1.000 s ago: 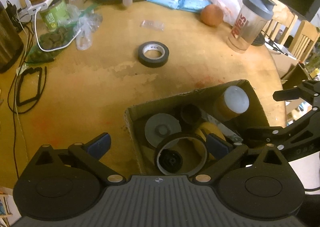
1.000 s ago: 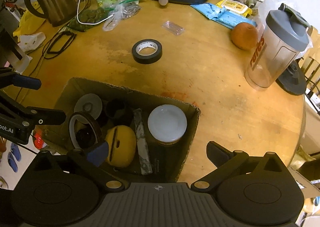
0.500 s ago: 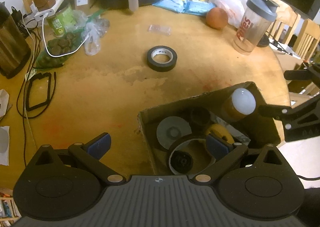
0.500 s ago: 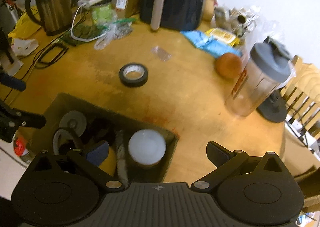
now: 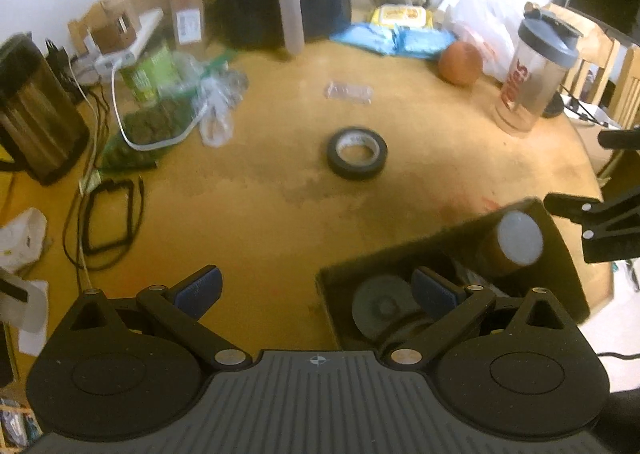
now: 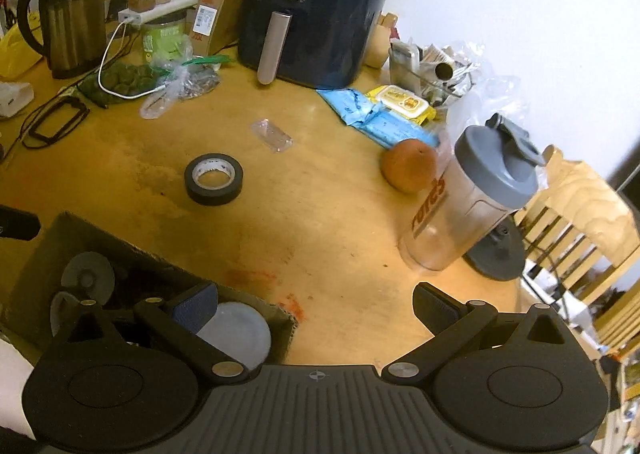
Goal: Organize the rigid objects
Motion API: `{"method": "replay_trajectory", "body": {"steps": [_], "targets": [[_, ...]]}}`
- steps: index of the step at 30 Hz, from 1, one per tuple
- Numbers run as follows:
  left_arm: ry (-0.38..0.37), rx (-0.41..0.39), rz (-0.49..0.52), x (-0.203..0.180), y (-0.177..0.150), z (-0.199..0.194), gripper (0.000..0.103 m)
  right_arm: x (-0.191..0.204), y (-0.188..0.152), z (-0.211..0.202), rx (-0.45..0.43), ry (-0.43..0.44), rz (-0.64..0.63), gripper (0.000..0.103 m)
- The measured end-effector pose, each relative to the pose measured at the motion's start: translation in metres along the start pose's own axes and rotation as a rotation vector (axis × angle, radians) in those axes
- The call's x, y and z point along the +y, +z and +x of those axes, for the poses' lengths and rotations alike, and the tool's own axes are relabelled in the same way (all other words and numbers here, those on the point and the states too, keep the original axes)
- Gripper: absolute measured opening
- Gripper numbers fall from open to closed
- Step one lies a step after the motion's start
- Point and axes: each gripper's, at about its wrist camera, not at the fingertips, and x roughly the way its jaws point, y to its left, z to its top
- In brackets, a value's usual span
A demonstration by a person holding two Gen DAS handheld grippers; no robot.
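A black tape roll lies flat in the middle of the round wooden table. Near the front edge stands an open cardboard box with a white-lidded jar, a grey disc and other items inside. My left gripper is open and empty, held above the box's left wall. My right gripper is open and empty, over the box's right corner and bare table.
A shaker bottle, an orange, blue packets, a clear plastic case and a dark air fryer stand behind and right. A kettle, cables and bags of food crowd the left. A wooden chair stands right.
Both grippers have risen and pulled back from the box, so more of the table and back wall shows. The tape roll has stayed in place.
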Motion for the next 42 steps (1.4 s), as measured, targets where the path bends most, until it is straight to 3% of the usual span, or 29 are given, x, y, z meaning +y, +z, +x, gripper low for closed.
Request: {"method": "replay_trajectory", "body": {"steps": [8, 20, 33, 42], "targets": [[-0.035, -0.018, -0.037, 0.007, 0.019, 0.009, 0.103, -0.006, 0.012, 0.013, 0.064, 0.098, 0.044, 0.103], [-0.132, -0.022, -0.057, 0.01, 0.042, 0.041, 0.103, -0.025, 0.017, 0.03, 0.12, 0.156, 0.151, 0.103], [-0.177, -0.045, 0.047, 0.002, 0.066, 0.078, 0.103, -0.044, 0.009, 0.038, 0.164, 0.112, 0.201, 0.103], [-0.175, 0.0, 0.09, -0.002, 0.079, 0.114, 0.103, -0.06, 0.0, 0.044, 0.207, 0.069, 0.267, 0.103]]}}
